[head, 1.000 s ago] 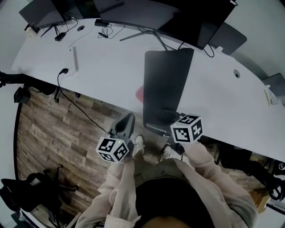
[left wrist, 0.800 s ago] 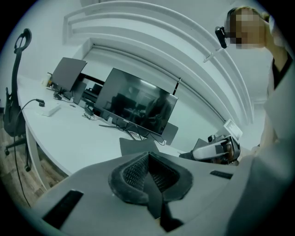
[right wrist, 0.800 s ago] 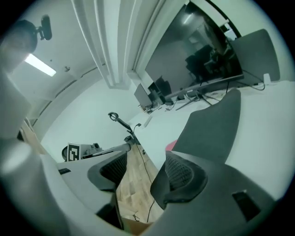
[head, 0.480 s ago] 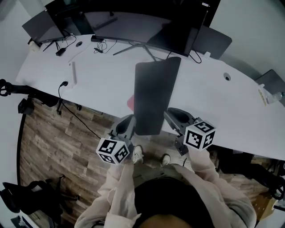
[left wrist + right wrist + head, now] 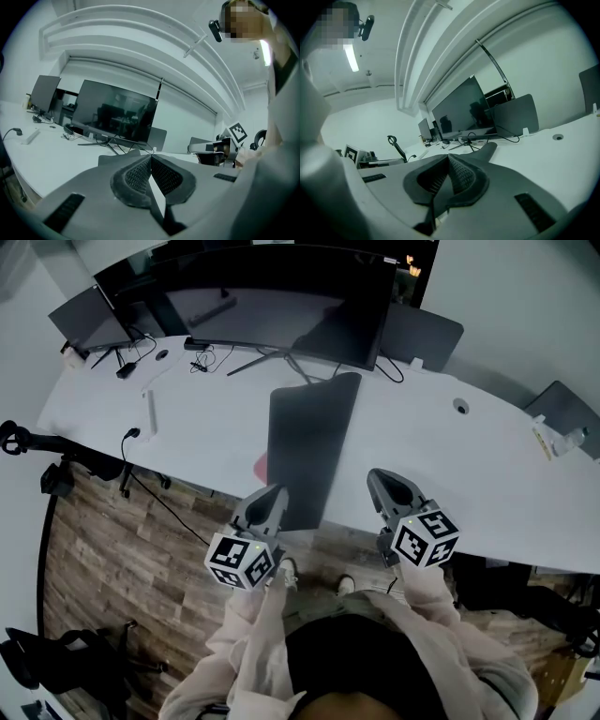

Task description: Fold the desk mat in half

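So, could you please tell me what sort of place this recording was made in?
Most likely an office: a long white desk carries a wide monitor with a smaller screen beside it, and cables trail across the top.

Bare desk (image 5: 450, 456) lies open on both sides of the mat (image 5: 305, 442), widest on the right. Behind the mat, the monitor (image 5: 272, 306) and its stand (image 5: 281, 360) block the back. Cables (image 5: 202, 362) and a white bar (image 5: 148, 411) clutter the left rear. A cord (image 5: 131, 434) hangs over the left front edge.
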A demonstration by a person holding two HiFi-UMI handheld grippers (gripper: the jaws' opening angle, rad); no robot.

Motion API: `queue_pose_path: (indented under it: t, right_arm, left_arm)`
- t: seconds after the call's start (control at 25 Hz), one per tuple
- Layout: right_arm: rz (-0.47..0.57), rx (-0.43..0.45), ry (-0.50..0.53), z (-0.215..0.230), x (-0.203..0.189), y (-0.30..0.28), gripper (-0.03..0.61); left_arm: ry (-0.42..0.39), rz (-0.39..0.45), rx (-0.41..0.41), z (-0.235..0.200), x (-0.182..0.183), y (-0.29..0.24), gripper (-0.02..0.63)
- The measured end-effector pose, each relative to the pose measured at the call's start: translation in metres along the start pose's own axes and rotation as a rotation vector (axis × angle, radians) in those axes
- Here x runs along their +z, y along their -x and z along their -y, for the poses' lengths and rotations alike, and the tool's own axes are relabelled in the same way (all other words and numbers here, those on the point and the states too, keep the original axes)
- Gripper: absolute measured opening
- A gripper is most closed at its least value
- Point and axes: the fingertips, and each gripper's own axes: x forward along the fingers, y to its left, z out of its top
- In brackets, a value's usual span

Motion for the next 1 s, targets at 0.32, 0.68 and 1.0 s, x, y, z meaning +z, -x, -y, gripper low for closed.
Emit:
queue_pose_path:
  t: [0.32, 0.68, 1.0]
  right_arm:
    - [-0.029, 0.004, -0.017, -0.001, -0.017, 0.021, 0.014]
    - [-0.078, 0.033, -0.023, -0.007, -0.034, 0.026, 0.014]
    - [-0.103, 0.046, -0.044, -0.015, -0.046, 0.009, 0.014]
  left_arm:
    - [0.002, -0.003, 0.01, 0.028, -0.015, 0.003, 0.026]
    - [0.043, -0.013, 0.037, 0.035, -0.033, 0.011, 0.026]
    - [0.061, -0.034, 0.033, 0.022, -0.04, 0.01, 0.026]
